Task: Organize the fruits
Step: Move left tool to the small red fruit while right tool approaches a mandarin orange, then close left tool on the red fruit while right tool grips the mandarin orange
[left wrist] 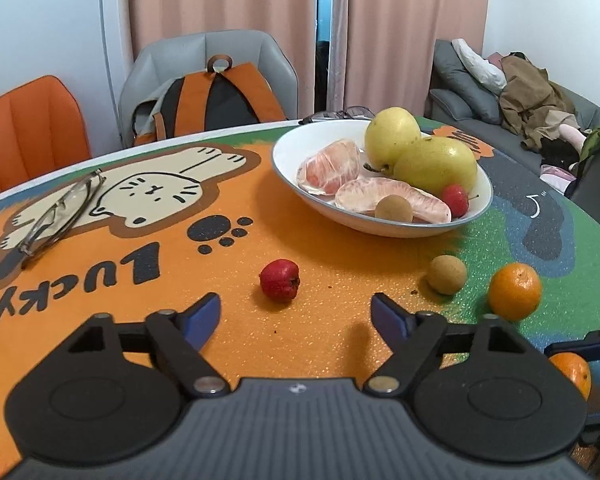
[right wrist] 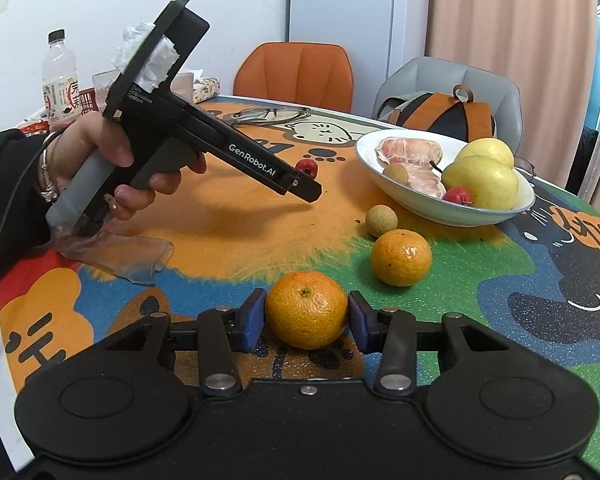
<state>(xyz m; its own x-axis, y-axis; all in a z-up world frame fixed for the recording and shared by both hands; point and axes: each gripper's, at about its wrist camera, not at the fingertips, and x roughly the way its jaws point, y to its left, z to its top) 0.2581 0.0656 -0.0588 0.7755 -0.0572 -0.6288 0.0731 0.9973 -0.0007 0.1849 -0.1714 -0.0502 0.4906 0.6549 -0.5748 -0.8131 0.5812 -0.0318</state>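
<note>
Jaws of my right gripper (right wrist: 307, 316) clamp a mandarin (right wrist: 307, 309) on the bench (right wrist: 480, 280); left gripper (left wrist: 296, 312) hangs open near a small red fruit (left wrist: 280, 280).

Black claw (right wrist: 307, 316) with blue pads (right wrist: 253, 320); black sleeve (right wrist: 8, 184), silver bracelets (right wrist: 46, 176).

Between the left gripper (left wrist: 296, 312) and the bowl (left wrist: 476, 210) lies open bench (left wrist: 228, 344), broken only by a red berry (left wrist: 280, 280). Toward the bench's right edge the way is crowded: a longan (right wrist: 381, 221) and a mandarin (right wrist: 401, 257) sit close together just before the bowl. Glasses (left wrist: 60, 216) lie near the far left edge.
</note>
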